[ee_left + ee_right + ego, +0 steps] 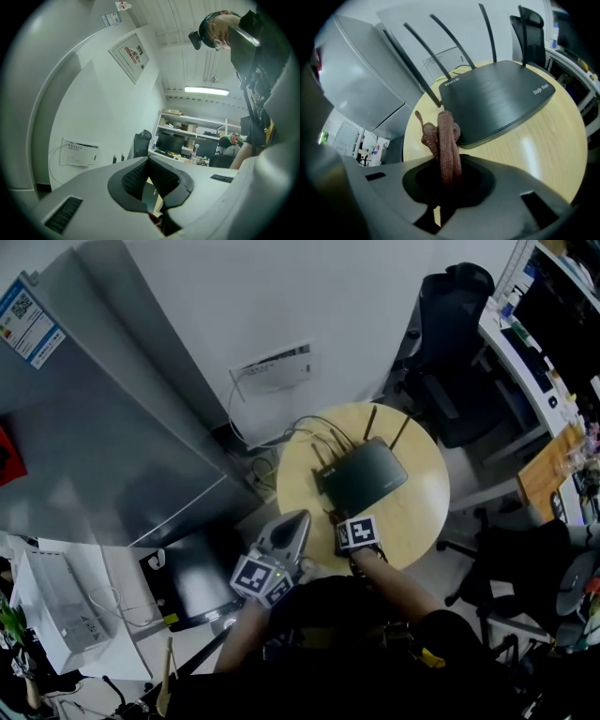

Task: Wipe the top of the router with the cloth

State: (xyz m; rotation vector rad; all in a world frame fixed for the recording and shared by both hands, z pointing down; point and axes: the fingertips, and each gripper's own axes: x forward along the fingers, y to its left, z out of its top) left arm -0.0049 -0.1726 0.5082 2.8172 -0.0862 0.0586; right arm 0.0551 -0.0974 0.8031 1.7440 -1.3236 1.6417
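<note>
A black router [364, 472] with several upright antennas lies on the round wooden table [422, 512]. In the right gripper view the router [497, 98] fills the middle, its near corner just past my jaws. My right gripper [446, 174] is shut on a bunched brown cloth [443, 138], which sticks up beside the router's near left corner. In the head view this gripper [336, 518] sits at the router's near edge. My left gripper [296, 519] hangs at the table's left rim, away from the router. Its jaws [149, 160] are shut, pads together, with nothing between them.
A black office chair [450, 324] stands behind the table. Cables [272, 460] run from the router to a white wall box [272, 367]. A grey cabinet [112, 409] is at left, a desk with monitors [553, 324] at right.
</note>
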